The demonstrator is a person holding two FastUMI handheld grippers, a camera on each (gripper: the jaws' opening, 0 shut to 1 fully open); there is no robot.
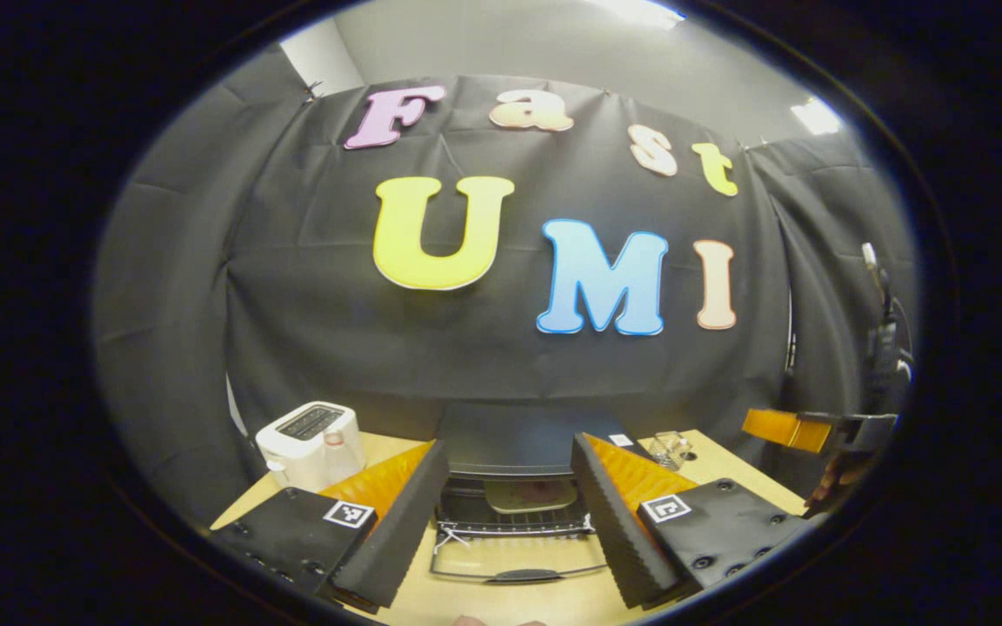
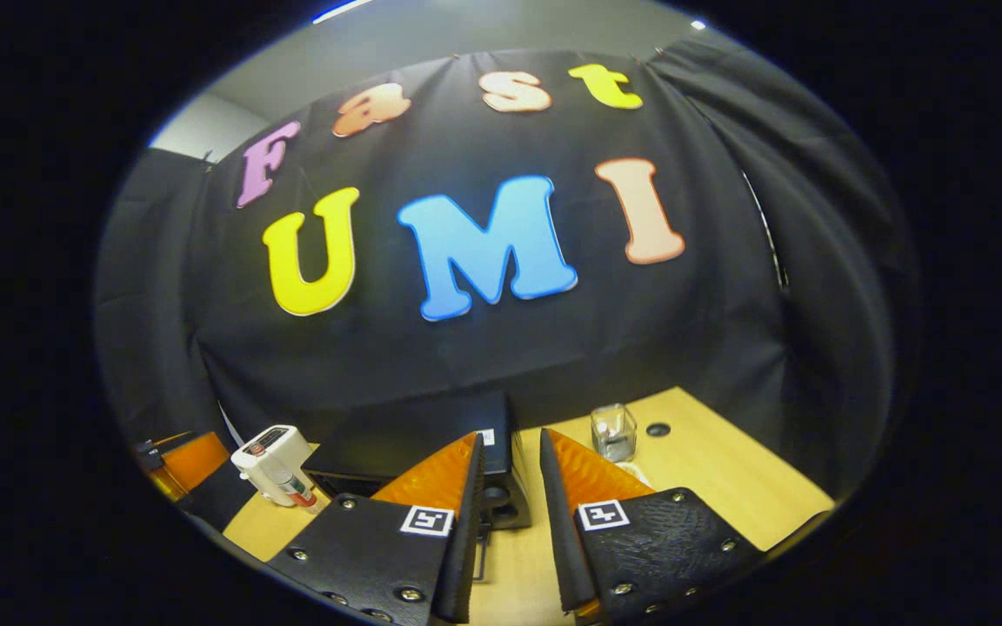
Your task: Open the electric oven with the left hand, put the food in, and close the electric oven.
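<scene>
left gripper view: your left gripper (image 1: 510, 509) gapes wide, empty, oven (image 1: 505, 452) door (image 1: 518, 556) down at 6 o'clock; right gripper (image 2: 508, 522) narrowly parted, empty.

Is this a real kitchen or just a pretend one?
Probably a pretend kitchen set up in a recording booth: a wooden table holds a black electric oven with its door open and a white toaster, with black cloth hung behind instead of walls.

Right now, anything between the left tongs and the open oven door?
Nothing visible. The left tongs stand open, and the lowered door with its handle lies on the table in the gap between their fingers. The toaster sits off to the side.
</scene>
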